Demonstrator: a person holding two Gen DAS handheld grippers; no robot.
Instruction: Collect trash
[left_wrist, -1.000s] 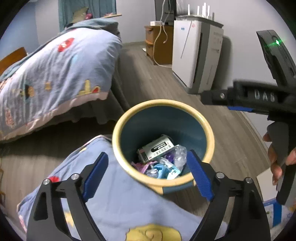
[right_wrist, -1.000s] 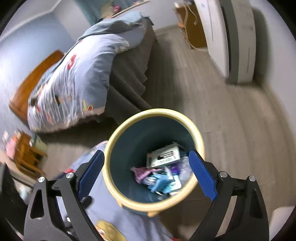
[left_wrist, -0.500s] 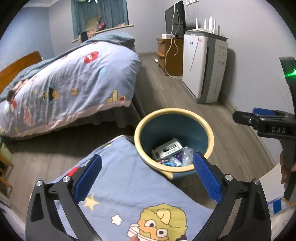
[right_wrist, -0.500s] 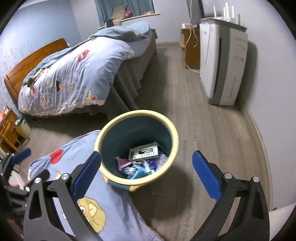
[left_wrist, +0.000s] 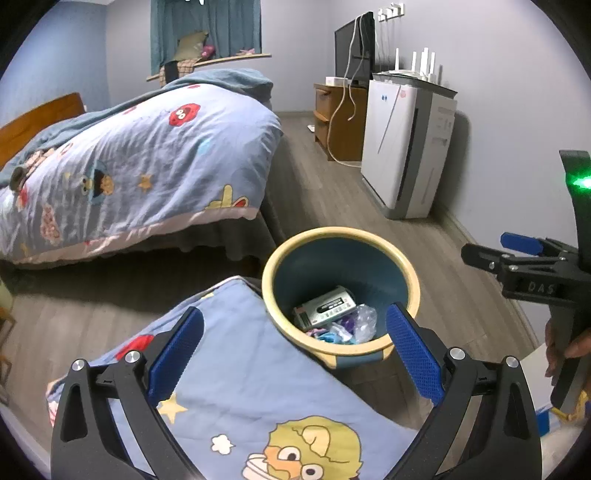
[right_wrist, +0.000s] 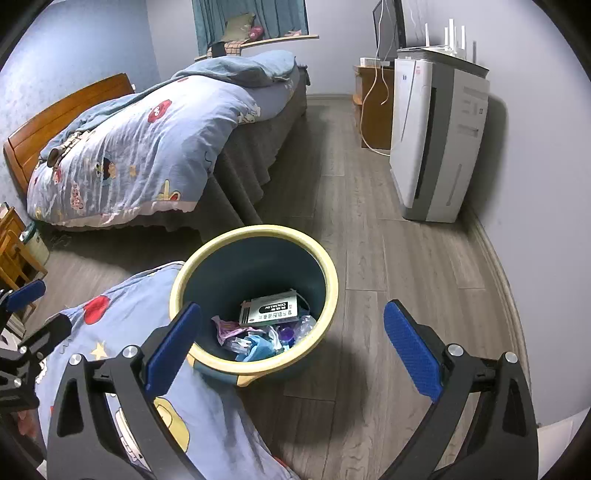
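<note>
A blue bin with a yellow rim (left_wrist: 369, 236) (right_wrist: 255, 232) stands on the wooden floor. Inside it lie a grey-white box (left_wrist: 325, 306) (right_wrist: 269, 312) and crumpled plastic wrappers (left_wrist: 360, 321) (right_wrist: 255, 339). My left gripper (left_wrist: 295, 312) hovers above and behind the bin, open, with nothing between its blue pads. My right gripper (right_wrist: 291, 310) is also open and empty above the bin's near side. Each shows in the other's view: the right gripper (left_wrist: 491, 249) at the right edge, held by a hand, and the left gripper (right_wrist: 37, 314) at the left edge.
A blue cartoon-print quilt (left_wrist: 240, 376) (right_wrist: 110, 332) lies against the bin's near left side. A bed (left_wrist: 140, 166) (right_wrist: 147, 147) stands behind it, a white air purifier (left_wrist: 406, 147) (right_wrist: 436, 140) and a wooden cabinet (left_wrist: 340, 122) along the right wall. Wooden furniture (right_wrist: 14, 251) stands at the left.
Both grippers have drawn back and upward from the bin, which now looks smaller and farther. The left jaws stand a little wider. The trash in the bin has not moved.
</note>
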